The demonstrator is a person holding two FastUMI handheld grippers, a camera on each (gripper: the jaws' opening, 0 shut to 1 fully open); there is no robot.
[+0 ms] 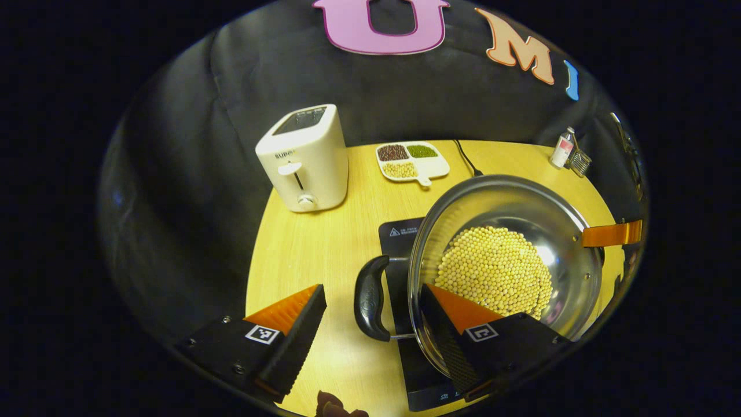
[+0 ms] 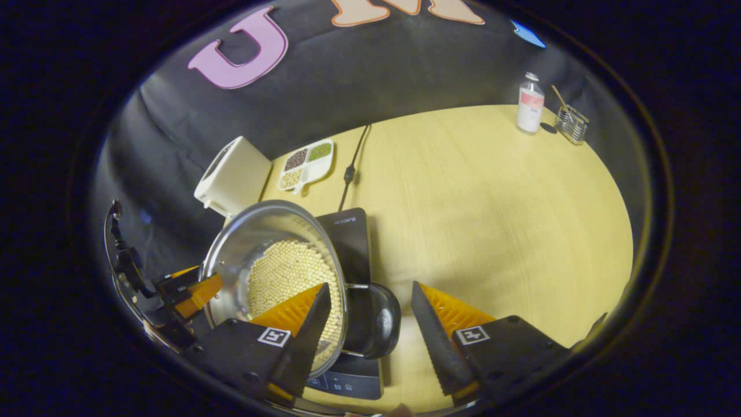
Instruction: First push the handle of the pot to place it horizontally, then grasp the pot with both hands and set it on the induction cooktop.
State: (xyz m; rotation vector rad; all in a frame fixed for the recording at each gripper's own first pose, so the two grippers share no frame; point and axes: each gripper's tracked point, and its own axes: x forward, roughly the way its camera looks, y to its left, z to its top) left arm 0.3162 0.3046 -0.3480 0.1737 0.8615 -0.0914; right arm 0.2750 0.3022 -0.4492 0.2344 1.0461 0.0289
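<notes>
The toaster [image 1: 305, 157] front reads "SUPO"; cooktop [image 2: 349, 231] print is too small to read.

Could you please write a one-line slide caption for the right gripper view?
The open right gripper straddles the handle of a bean-filled pot over the induction cooktop.

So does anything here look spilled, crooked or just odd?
Nothing is spilled: the beans all lie inside the pot. The pot sits over the cooktop, each hand-held gripper open around one handle. The toaster and tray stand tidy at the back. Nothing stands out.
</notes>
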